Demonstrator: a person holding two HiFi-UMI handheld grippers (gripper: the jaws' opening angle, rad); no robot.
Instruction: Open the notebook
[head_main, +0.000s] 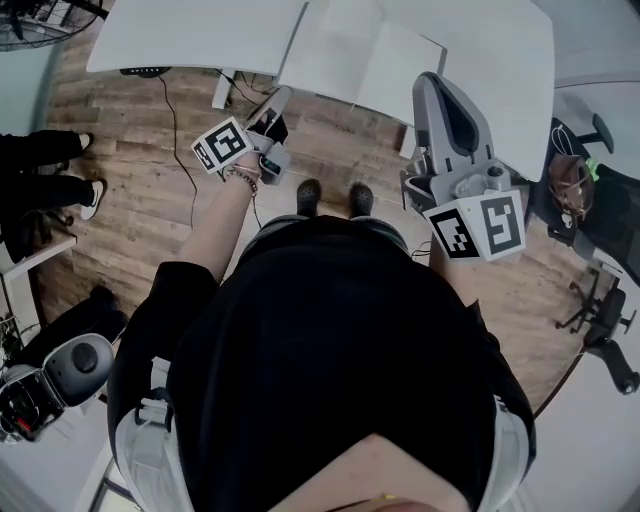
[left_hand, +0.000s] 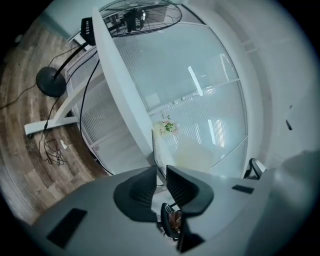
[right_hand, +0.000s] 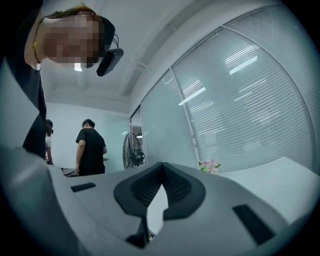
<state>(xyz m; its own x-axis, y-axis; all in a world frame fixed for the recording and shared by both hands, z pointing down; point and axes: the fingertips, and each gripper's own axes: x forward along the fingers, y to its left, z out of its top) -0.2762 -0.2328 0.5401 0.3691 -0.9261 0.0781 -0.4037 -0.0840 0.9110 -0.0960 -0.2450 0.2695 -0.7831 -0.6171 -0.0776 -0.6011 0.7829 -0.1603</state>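
Notebook (head_main: 385, 65) lies on the white surface (head_main: 200, 35) at its near edge, between the two claws; pages appear spread flat, both leaves showing; judged: opening is done or all but done.

Left claw (head_main: 281, 96): narrow gap in its own view (left_hand: 160, 172), nothing between the pads; sits just off the notebook's left corner, not touching as far as visible.

Right claw (head_main: 430, 82): tips meet (right_hand: 161, 167), holding nothing; beside the right leaf.

Next, judged: check the leaves lie flat without springing back; if one lifts, press it down with a closed tip; otherwise keep both claws clear.
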